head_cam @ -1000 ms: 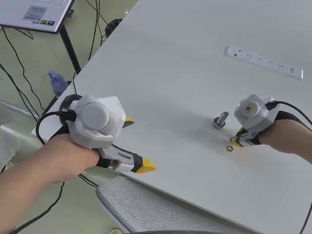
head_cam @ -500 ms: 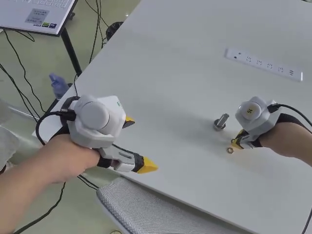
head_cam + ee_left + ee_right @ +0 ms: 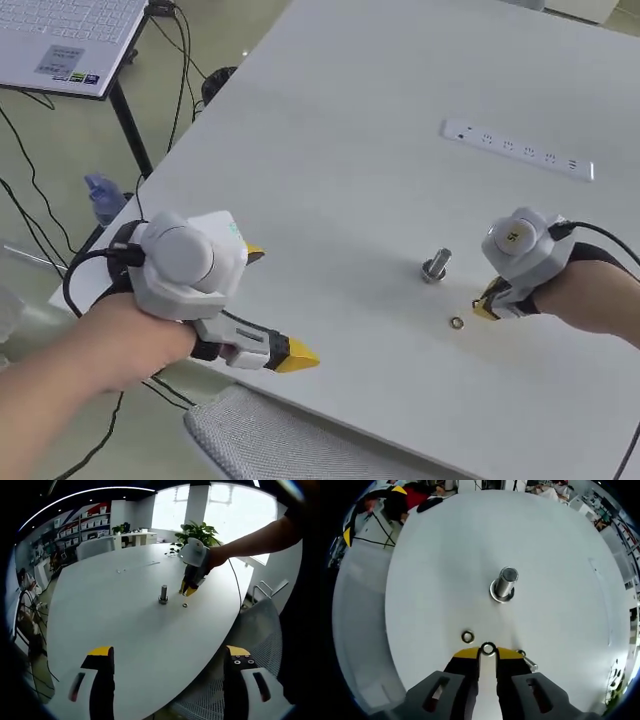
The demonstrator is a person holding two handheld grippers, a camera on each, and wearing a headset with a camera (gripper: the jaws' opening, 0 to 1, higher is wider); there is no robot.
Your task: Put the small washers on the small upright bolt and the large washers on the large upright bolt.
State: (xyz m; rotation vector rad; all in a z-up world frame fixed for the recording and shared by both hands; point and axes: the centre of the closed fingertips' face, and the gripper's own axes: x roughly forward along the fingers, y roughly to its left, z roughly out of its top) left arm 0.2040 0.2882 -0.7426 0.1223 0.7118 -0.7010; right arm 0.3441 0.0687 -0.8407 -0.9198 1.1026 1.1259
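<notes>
An upright steel bolt (image 3: 435, 266) stands on the white table (image 3: 340, 150); in the right gripper view the bolt (image 3: 506, 580) rises straight ahead of the jaws. My right gripper (image 3: 488, 653) is shut on a small washer (image 3: 488, 648) pinched at its yellow tips, low over the table. A second small washer (image 3: 467, 636) lies flat just left of those tips, and this loose washer (image 3: 456, 323) sits between bolt and table edge. The right gripper (image 3: 486, 308) hovers right of it. My left gripper (image 3: 273, 303) is open wide at the table's near edge, holding nothing.
A white power strip (image 3: 517, 152) lies further back on the table. A small metal piece (image 3: 529, 664) lies by the right jaw. A grey mesh chair (image 3: 270, 440) sits below the near edge, and a laptop (image 3: 60, 35) with cables stands off to the left.
The head camera has shifted. My right gripper sits slightly further right of the loose washer. The left gripper stays open in the same place.
</notes>
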